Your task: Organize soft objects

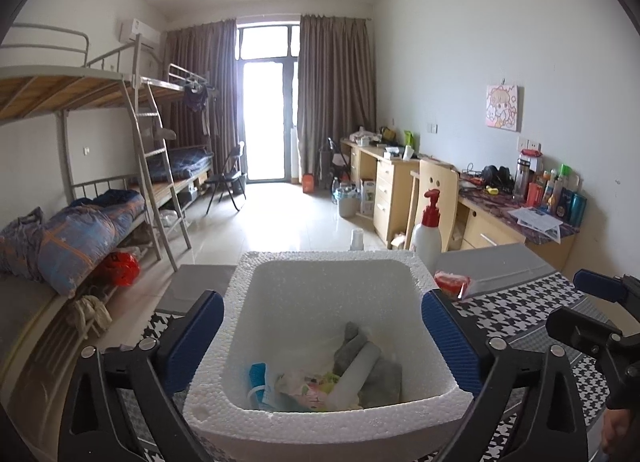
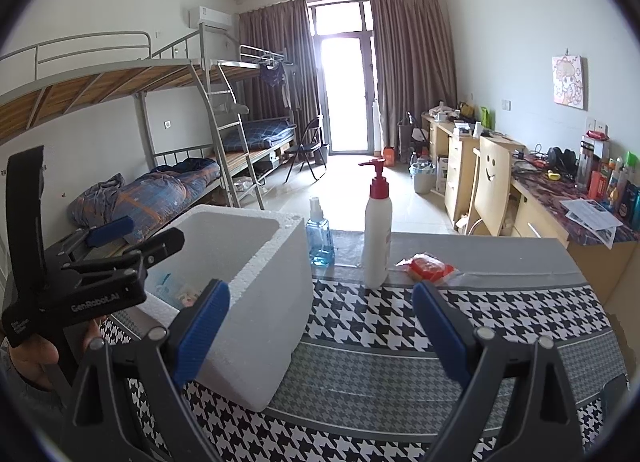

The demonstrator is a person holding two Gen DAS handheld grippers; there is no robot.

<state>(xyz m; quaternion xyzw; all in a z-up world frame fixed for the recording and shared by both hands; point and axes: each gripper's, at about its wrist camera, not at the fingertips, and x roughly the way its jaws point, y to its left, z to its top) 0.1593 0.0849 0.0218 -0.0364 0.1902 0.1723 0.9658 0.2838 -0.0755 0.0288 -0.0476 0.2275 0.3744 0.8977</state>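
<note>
Left gripper [image 1: 322,336] spread wide over foam box [image 1: 412,266] of soft items [image 1: 352,362], right gripper [image 2: 320,326] apart, empty; red packet [image 2: 428,266] at 1 o'clock could slip, being crinkly plastic.

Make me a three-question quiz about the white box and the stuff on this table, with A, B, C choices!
1. Where is the red packet?
A. in the foam box
B. on the table, right of the pump bottle
C. on the floor

2. What colour is the pump bottle's top?
A. red
B. green
C. yellow

3. How are the left gripper's jaws?
A. shut on a cloth
B. shut on nothing
C. wide open, either side of the foam box

Answers: 1 B, it lies on the grey strip of the table beside the bottle. 2 A, the pump and collar are red. 3 C, both blue pads stand apart, holding nothing.
</note>
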